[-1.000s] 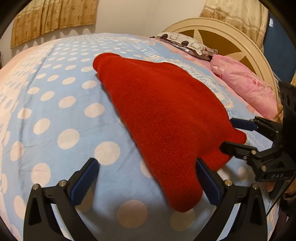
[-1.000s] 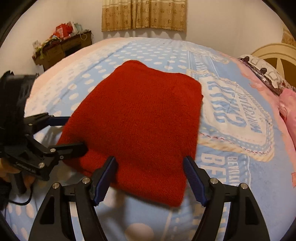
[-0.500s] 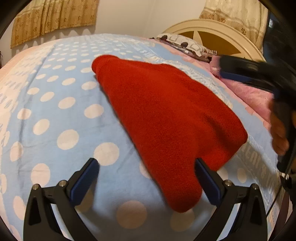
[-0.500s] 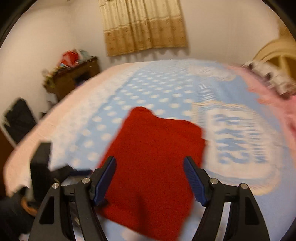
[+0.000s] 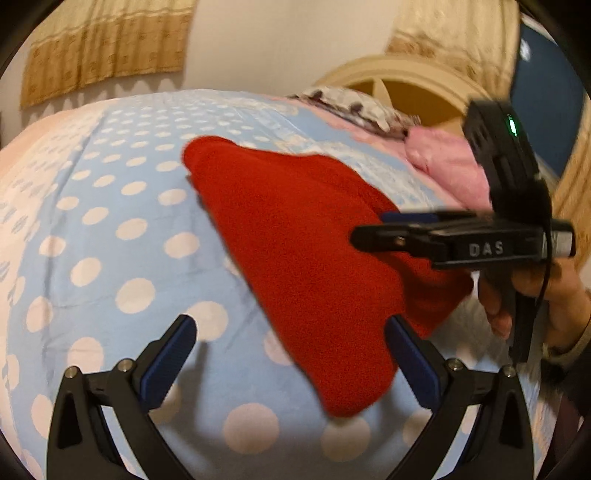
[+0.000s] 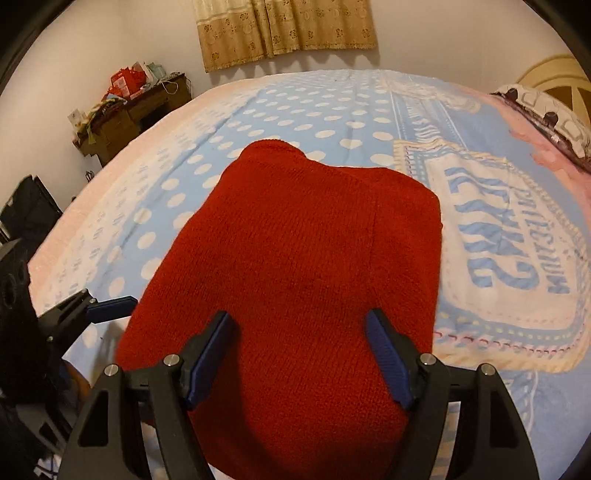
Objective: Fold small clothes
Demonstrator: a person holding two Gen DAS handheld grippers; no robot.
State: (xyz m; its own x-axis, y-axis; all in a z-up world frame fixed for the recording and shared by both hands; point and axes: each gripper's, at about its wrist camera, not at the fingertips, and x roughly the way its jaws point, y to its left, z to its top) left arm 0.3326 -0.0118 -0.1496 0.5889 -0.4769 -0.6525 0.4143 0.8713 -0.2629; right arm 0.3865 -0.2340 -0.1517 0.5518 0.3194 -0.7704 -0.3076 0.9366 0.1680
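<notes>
Left wrist view: on the polka-dot bed [image 5: 110, 229] lies the folded red garment [image 5: 303, 258]; the left gripper [image 5: 291, 354] is wide open and empty at its near corner. Right wrist view: the right gripper [image 6: 299, 354] hangs open and empty over the garment's near edge.

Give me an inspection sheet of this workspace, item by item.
Surface: bed with blue polka-dot cover.
Job's things: red knit garment, lying flat, looks folded.
Clutter: pink pillow and patterned pillow by the headboard.
Grippers: left gripper and right gripper, jaws open, holding nothing; right one over the garment.
Cables: thin black cable by the person's hand.
Surroundings: curtains, cluttered wooden cabinet, cream headboard.
</notes>
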